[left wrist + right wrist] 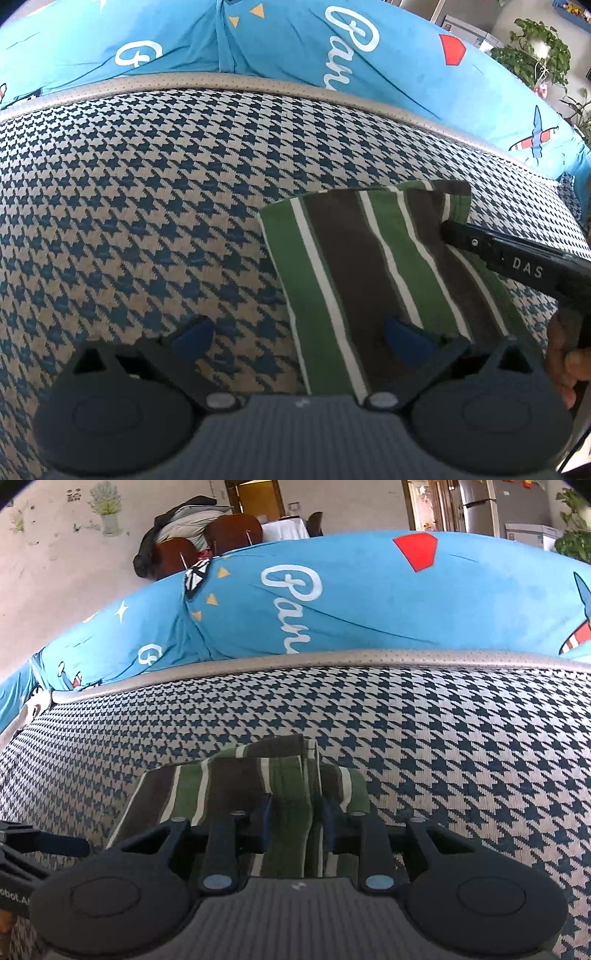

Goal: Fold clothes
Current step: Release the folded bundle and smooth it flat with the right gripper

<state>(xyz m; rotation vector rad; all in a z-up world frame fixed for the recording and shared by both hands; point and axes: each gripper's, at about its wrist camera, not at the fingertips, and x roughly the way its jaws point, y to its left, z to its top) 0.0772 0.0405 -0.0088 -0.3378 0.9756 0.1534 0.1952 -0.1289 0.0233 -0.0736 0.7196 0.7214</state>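
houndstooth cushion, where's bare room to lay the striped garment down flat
Free: the houndstooth cushion left of the striped garment, up to the beige piping; also right of it in the right wrist view. Crowded: around the garment, where the right gripper pinches it and the open left gripper hovers.

My left gripper [299, 338] jaws spread wide, pads clamping nothing. My right gripper [295, 821] jaws narrow, pinching cloth. Hand [565, 354] on right handle.

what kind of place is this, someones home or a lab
Most likely a lived-in home: a fridge by a doorway, dining chairs draped with a coat, and potted plants behind the houndstooth surface.
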